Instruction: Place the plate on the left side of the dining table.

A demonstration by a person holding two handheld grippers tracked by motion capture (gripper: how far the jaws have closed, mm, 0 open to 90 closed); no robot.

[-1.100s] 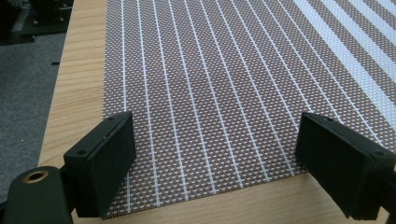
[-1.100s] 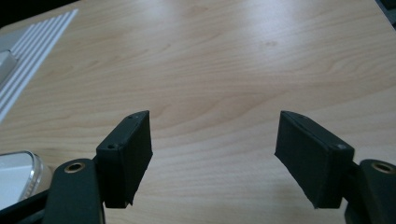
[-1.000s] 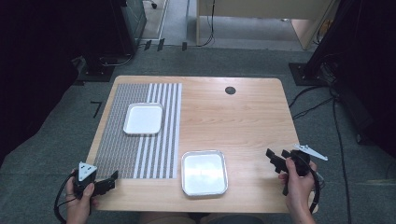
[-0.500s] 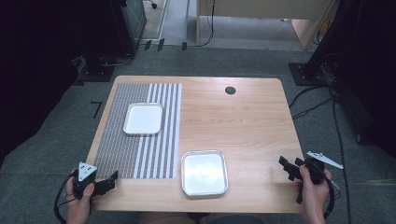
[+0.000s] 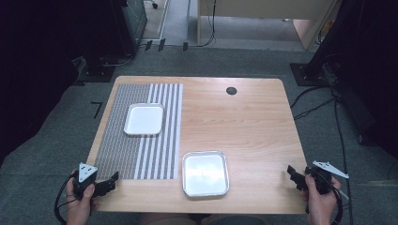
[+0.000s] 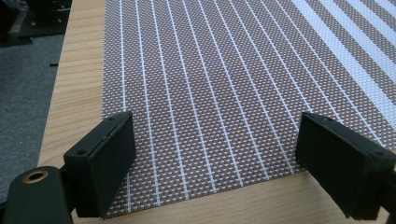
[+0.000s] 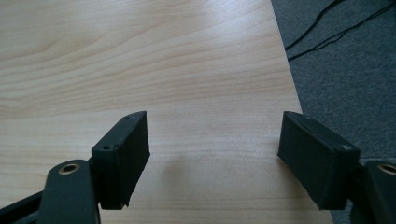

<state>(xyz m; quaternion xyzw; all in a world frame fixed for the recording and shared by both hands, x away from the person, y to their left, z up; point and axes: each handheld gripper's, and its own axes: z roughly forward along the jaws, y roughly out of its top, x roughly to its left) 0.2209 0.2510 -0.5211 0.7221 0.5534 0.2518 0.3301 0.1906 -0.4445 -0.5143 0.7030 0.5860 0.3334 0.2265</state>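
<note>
Two trays are counted: one white tray [image 5: 144, 119], one metal tray [image 5: 205, 173]. One striped placemat [image 5: 141, 136] is noted. Two grippers are seen: left gripper [image 5: 111, 180], right gripper [image 5: 294, 175].

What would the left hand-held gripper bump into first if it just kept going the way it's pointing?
Probably the striped placemat: the left hand-held gripper has its open jaws angled down over the mat's near edge. Its height above the mat is unclear.

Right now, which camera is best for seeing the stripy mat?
The high view: it shows the whole stripy mat on the table, with a white tray on it. The left gripper view shows just its near corner, close up. The right gripper view looks at bare wood.
</note>
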